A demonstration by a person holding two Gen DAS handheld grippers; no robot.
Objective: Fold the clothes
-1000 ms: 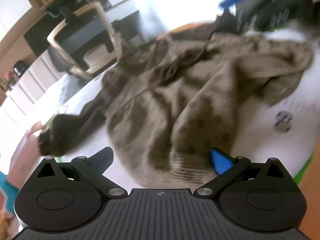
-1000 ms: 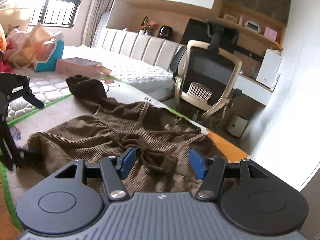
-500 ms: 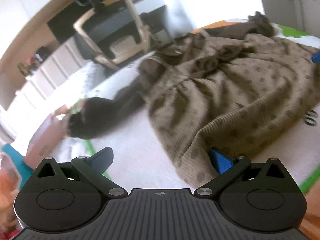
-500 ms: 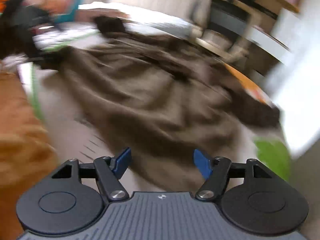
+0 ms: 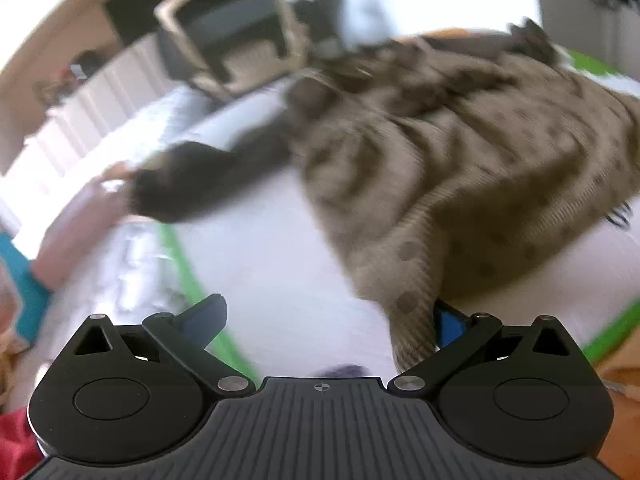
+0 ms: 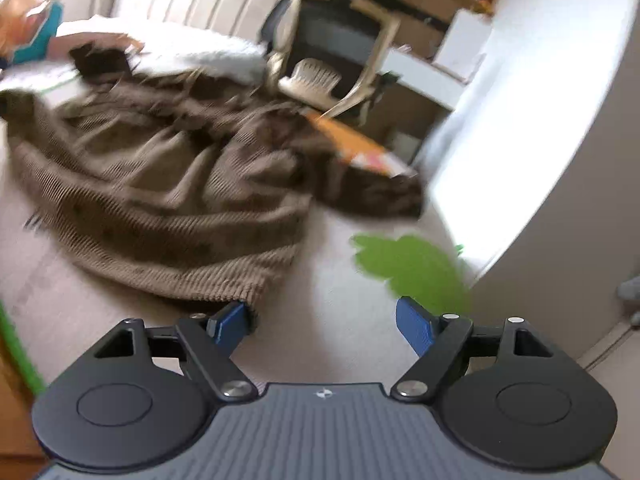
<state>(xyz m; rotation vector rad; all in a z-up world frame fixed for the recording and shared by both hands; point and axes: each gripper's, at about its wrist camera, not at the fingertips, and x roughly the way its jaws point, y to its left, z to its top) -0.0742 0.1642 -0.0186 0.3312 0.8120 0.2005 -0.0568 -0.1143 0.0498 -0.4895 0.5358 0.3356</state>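
Note:
A brown ribbed, dotted dress (image 5: 472,168) with dark sleeves lies crumpled on a pale play mat (image 5: 280,248). My left gripper (image 5: 324,320) is open at the dress's hem; a corner of the hem hangs down against its right finger. One dark sleeve (image 5: 188,184) stretches out to the left. In the right wrist view the dress (image 6: 160,184) spreads to the left and its hem corner lies at my left finger. My right gripper (image 6: 324,322) is open over the mat (image 6: 336,300). The other dark sleeve (image 6: 372,196) lies at the right.
An office chair (image 6: 340,52) stands behind the mat beside a bed (image 6: 192,36). A white wall (image 6: 560,120) rises close on the right. A pink box (image 5: 76,232) lies left of the mat. The mat has green edging (image 5: 196,276) and a green patch (image 6: 408,264).
Both grippers have moved back and down to the dress's near hem. The left now has the hem corner at its right finger; the right has swung right, with the hem at its left finger.

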